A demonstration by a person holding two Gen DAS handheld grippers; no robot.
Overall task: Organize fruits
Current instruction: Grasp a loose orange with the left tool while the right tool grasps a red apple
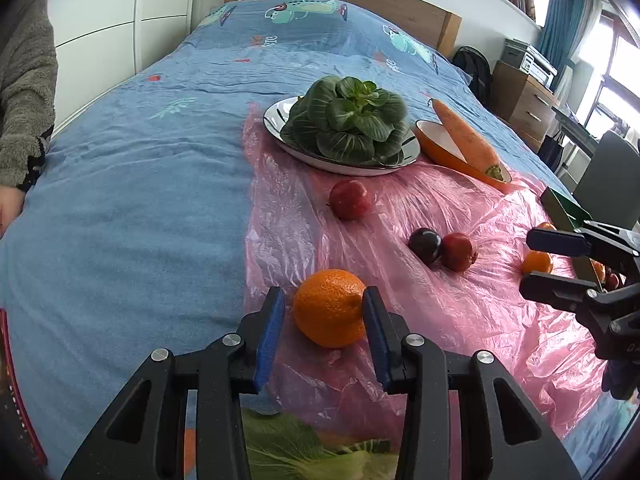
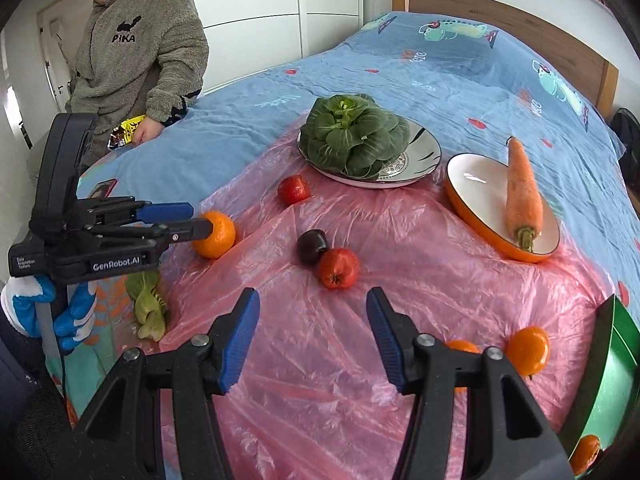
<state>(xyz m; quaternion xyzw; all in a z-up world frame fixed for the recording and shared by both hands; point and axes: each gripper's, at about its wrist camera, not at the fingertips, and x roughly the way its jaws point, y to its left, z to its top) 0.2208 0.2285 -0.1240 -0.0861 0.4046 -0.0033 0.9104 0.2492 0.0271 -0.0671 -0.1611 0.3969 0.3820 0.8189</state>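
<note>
An orange (image 1: 330, 308) lies on the pink plastic sheet (image 1: 440, 320) between the fingers of my left gripper (image 1: 322, 304). The right pad touches its side; a thin gap shows at the left pad. From the right wrist view the same left gripper (image 2: 200, 220) reaches the orange (image 2: 218, 236) from the left. My right gripper (image 2: 312, 300) stands open over bare plastic, nothing between its fingers. Just beyond it lie a dark plum (image 2: 312, 246) and a red fruit (image 2: 338, 268). Another red fruit (image 2: 294, 189) lies farther back. Two small oranges (image 2: 528, 350) lie by a green tray (image 2: 612, 360).
A plate (image 2: 428, 148) bearing bok choy (image 2: 354, 136) and an orange dish (image 2: 472, 184) with a carrot (image 2: 522, 188) stand at the back of the sheet. A loose bok choy (image 2: 148, 308) lies at the near left. A person in grey fleece (image 2: 140, 48) sits at the bed's left.
</note>
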